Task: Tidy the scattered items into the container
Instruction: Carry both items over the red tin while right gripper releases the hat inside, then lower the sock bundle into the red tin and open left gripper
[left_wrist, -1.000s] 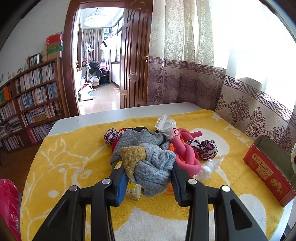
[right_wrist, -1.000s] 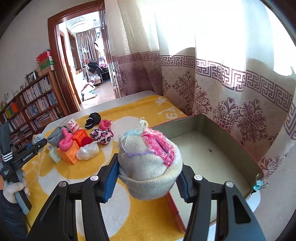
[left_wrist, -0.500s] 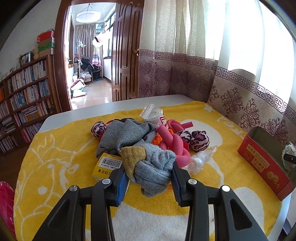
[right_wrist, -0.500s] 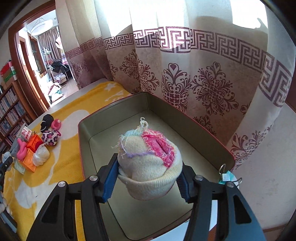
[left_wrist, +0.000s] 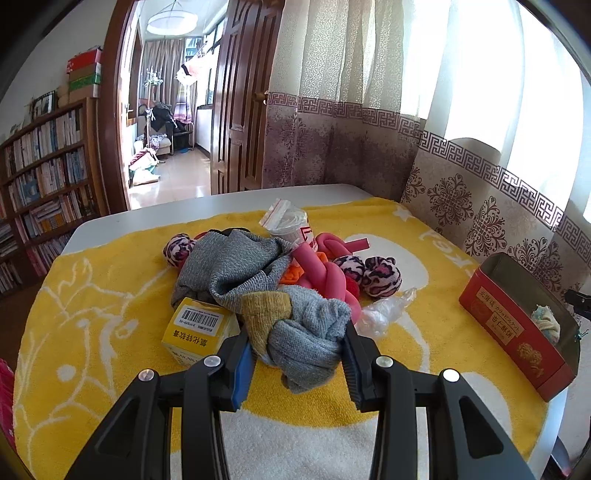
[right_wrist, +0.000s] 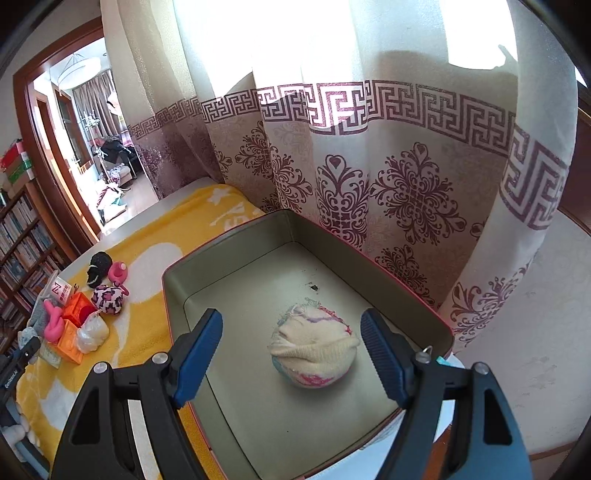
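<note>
My left gripper (left_wrist: 297, 345) is shut on a grey sock with a mustard heel (left_wrist: 306, 325), lifted off the pile. The pile on the yellow towel holds a grey cloth (left_wrist: 232, 266), a yellow box (left_wrist: 197, 330), a pink foam knot (left_wrist: 325, 269), leopard balls (left_wrist: 380, 275) and a plastic bag (left_wrist: 384, 310). My right gripper (right_wrist: 291, 350) is open above the red tin (right_wrist: 229, 236). A cream knitted hat (right_wrist: 314, 350) lies on the tin's floor between the fingers. The tin (left_wrist: 517, 325) also shows at the right in the left wrist view.
A patterned curtain (right_wrist: 369, 166) hangs right behind the tin. The rest of the pile (right_wrist: 81, 314) lies left of the tin in the right wrist view. A bookshelf (left_wrist: 40, 166) and an open doorway (left_wrist: 166, 129) stand beyond the table's far edge.
My right gripper has opened and the cream hat has dropped onto the tin's floor. My left gripper has lifted the grey sock and pulled back, uncovering the yellow box.
</note>
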